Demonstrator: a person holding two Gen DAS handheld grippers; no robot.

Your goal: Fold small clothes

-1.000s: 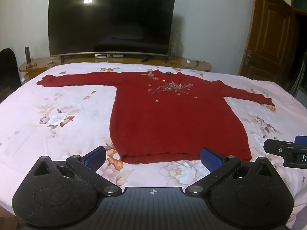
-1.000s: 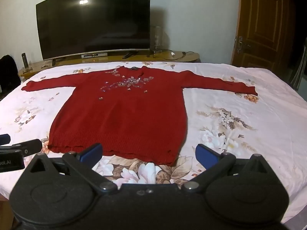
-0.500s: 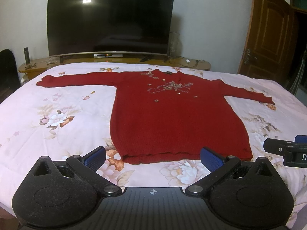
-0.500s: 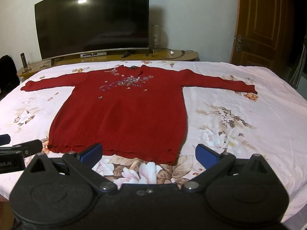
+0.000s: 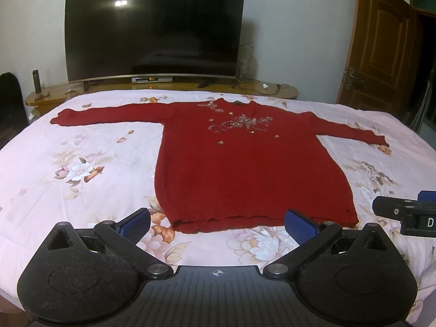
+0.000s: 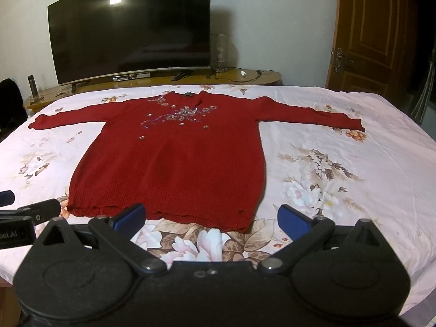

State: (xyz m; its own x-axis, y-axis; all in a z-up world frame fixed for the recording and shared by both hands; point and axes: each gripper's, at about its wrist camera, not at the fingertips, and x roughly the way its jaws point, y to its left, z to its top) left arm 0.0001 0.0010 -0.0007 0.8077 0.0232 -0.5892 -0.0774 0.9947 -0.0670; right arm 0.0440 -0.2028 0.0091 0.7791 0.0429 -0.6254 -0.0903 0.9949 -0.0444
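Note:
A red knitted sweater (image 5: 245,163) (image 6: 174,163) with sequin trim on the chest lies flat, front up, on the bed, both sleeves spread out sideways and its hem toward me. My left gripper (image 5: 218,224) hovers open just short of the hem, its blue pads wide apart and nothing between them. My right gripper (image 6: 211,219) is also open and empty, close to the hem's right corner. Each gripper shows at the edge of the other's view: the right gripper (image 5: 406,215) and the left gripper (image 6: 24,218).
The bed carries a pale pink floral cover (image 5: 68,163) (image 6: 354,163). Behind it stands a wooden cabinet (image 5: 283,91) with a large dark TV (image 5: 155,27) (image 6: 130,27). A brown door (image 5: 381,43) (image 6: 373,32) is at the right. A dark object (image 5: 9,100) sits at the far left.
Both views have barely shifted; the sweater lies as before and both grippers stay open near its hem.

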